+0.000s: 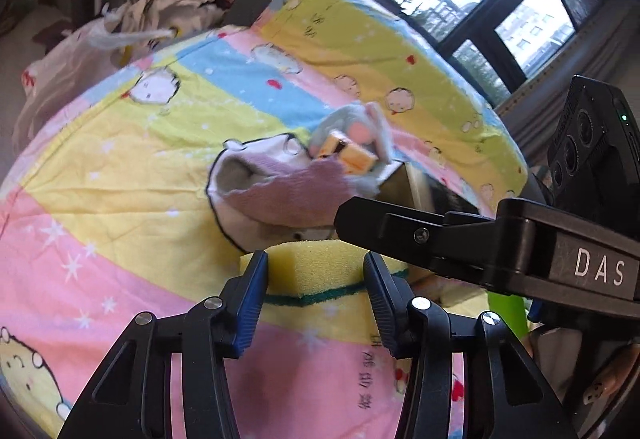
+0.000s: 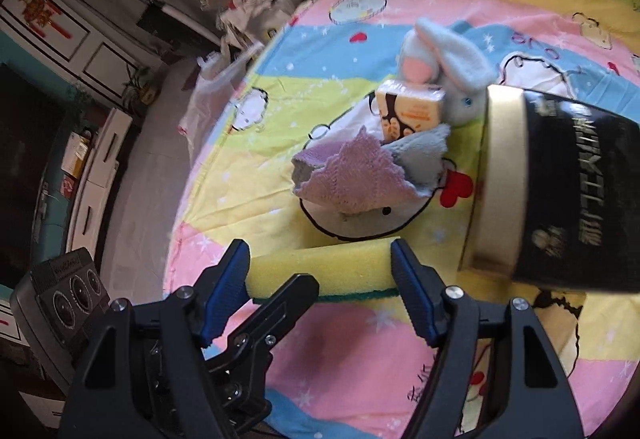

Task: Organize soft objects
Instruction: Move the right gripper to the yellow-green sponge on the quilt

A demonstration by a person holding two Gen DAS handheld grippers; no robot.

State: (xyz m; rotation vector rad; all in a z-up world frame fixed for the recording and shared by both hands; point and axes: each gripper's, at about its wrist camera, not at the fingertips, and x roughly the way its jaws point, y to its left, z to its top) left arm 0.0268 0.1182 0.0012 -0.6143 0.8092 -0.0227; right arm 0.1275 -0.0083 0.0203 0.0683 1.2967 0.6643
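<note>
I angle both grippers down at the sponge (image 1: 316, 263) on the bed (image 1: 120, 167): left gripper (image 1: 316, 267) and right gripper (image 2: 320, 267) each have jaws clamped on it.

The left gripper (image 1: 316, 271) sits low in the view, its 2 blue-padded fingers (image 1: 252, 303) pressing either side of a yellow sponge (image 1: 316, 267) with a green underside, on a cartoon-print bedspread (image 1: 120, 167). The right gripper (image 1: 360, 215) reaches in from the right, its dark finger just above the sponge. Beyond lie a purple knitted cloth (image 1: 292, 195), a small orange box (image 1: 352, 157) and a pale blue plush toy (image 1: 360, 127), bunched together towards the bed's far right edge.
</note>
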